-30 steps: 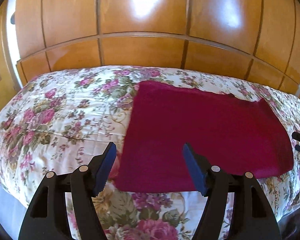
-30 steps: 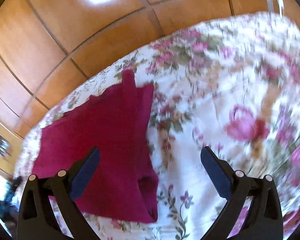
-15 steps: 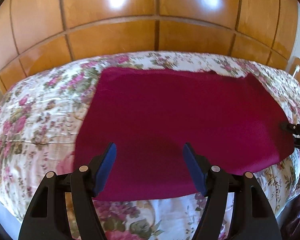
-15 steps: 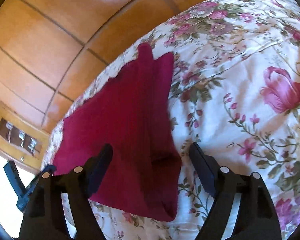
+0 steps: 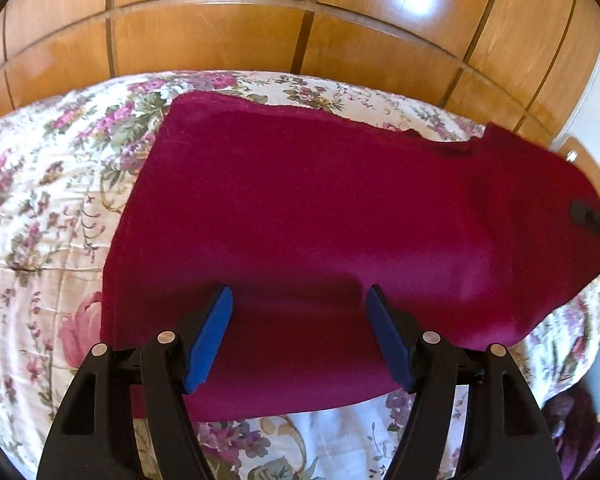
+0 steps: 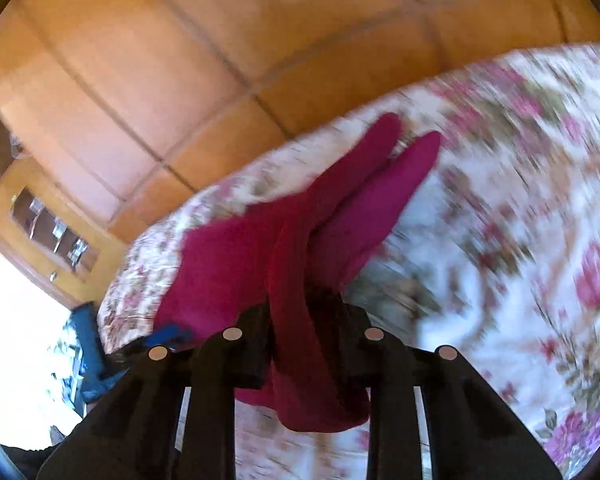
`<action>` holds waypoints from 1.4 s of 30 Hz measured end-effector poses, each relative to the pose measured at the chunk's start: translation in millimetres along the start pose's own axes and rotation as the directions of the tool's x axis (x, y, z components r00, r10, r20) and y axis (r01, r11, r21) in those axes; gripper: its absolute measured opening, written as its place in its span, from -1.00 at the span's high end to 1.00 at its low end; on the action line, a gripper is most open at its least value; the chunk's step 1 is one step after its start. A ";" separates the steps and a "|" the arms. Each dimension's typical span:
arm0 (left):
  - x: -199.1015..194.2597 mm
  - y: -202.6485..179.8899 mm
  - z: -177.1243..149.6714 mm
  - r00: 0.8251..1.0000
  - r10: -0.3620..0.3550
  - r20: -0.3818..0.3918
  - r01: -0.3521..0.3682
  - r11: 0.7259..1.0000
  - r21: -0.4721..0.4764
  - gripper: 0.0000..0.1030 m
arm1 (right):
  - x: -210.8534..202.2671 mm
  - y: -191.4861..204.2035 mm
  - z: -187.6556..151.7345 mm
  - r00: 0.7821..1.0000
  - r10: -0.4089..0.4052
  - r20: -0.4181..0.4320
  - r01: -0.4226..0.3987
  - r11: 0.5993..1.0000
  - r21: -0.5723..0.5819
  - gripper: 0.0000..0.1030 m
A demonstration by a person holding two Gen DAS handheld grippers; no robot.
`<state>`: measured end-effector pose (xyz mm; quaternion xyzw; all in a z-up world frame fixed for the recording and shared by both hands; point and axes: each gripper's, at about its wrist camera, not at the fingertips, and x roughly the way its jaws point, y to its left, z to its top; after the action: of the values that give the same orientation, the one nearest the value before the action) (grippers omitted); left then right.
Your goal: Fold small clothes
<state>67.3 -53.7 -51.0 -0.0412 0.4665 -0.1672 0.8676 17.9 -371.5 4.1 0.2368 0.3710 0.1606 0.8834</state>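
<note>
Crimson garment (image 5: 320, 216) on floral bedspread (image 5: 40, 200); R jaws clamped on edge, L jaws wide.

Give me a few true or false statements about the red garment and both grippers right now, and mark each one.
1. The right gripper is shut on the red garment. True.
2. The left gripper is clamped on the garment. False: its jaws stand open above it.
3. The garment lies on a floral bedspread. True.
4. The garment is blue. False: it is deep red.
</note>
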 end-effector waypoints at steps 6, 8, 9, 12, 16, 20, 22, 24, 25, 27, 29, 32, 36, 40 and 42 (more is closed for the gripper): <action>-11.7 26.8 3.1 0.990 -0.141 0.023 0.143 0.982 -0.123 -0.32 | 37.1 99.0 12.6 0.998 0.057 -0.041 -0.064 0.977 -0.205 0.59; -25.6 42.0 3.5 0.984 -0.168 0.060 0.177 0.968 -0.179 -0.32 | 52.0 122.6 9.0 0.996 0.065 -0.063 -0.079 0.965 -0.251 0.60; -33.1 50.1 3.5 0.981 -0.174 0.079 0.187 0.962 -0.199 -0.32 | 63.3 140.3 4.7 0.994 0.071 -0.081 -0.091 0.954 -0.287 0.60; -56.3 81.9 1.0 0.977 -0.164 0.135 0.195 0.944 -0.265 -0.32 | 92.5 169.1 -10.5 0.989 0.068 -0.134 -0.111 0.933 -0.343 0.60; -76.9 125.1 -5.9 0.978 -0.118 0.172 0.173 0.918 -0.356 -0.32 | 153.9 205.5 -44.9 0.970 0.027 -0.243 -0.129 0.901 -0.414 0.60; -89.9 157.2 -12.4 0.971 -0.146 0.188 0.215 0.876 -0.432 -0.32 | 200.6 216.0 -76.9 0.953 -0.073 -0.295 -0.083 0.871 -0.484 0.55; -92.1 162.2 -11.0 0.961 -0.196 0.195 0.265 0.854 -0.448 -0.32 | 199.8 214.1 -79.8 0.950 0.015 -0.312 -0.160 0.882 -0.443 0.20; -92.6 161.6 -7.3 0.950 -0.241 0.198 0.307 0.840 -0.448 -0.32 | 186.6 208.7 -74.6 0.940 0.111 -0.323 -0.237 0.892 -0.385 -0.30; -92.0 159.3 -4.2 0.940 -0.276 0.203 0.339 0.828 -0.447 -0.32 | 177.0 206.5 -72.4 0.935 0.143 -0.325 -0.265 0.890 -0.371 -0.35; -89.6 154.7 1.3 0.928 -0.312 0.205 0.372 0.817 -0.441 -0.32 | 153.9 199.5 -72.7 0.937 0.167 -0.307 -0.277 0.890 -0.361 -0.37; -84.2 146.1 8.6 0.923 -0.335 0.191 0.385 0.816 -0.430 -0.32 | 130.8 193.7 -74.4 0.944 0.170 -0.283 -0.266 0.899 -0.348 -0.37; -73.6 135.7 17.9 0.914 -0.371 0.163 0.405 0.813 -0.420 -0.32 | 97.3 172.6 -77.2 0.965 0.131 -0.226 -0.205 0.914 -0.349 -0.37; -65.9 115.6 33.0 0.912 -0.390 0.131 0.409 0.828 -0.384 -0.32 | 72.0 141.8 -81.2 0.989 0.016 -0.149 -0.067 0.938 -0.340 -0.32; -49.3 93.6 48.1 0.964 -0.266 0.031 0.261 0.906 -0.332 -0.42 | 76.0 126.0 -81.9 0.991 -0.071 -0.114 0.031 0.947 -0.320 -0.29; -44.4 91.1 45.8 0.995 -0.097 0.002 0.093 0.953 -0.288 -0.41 | 84.1 130.0 -85.9 0.991 -0.065 -0.114 0.025 0.948 -0.317 -0.12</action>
<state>105.4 42.7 -10.7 -0.1884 0.4886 -0.1392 0.8405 -2.4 -198.5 -27.3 0.0739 0.3996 0.2118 0.8888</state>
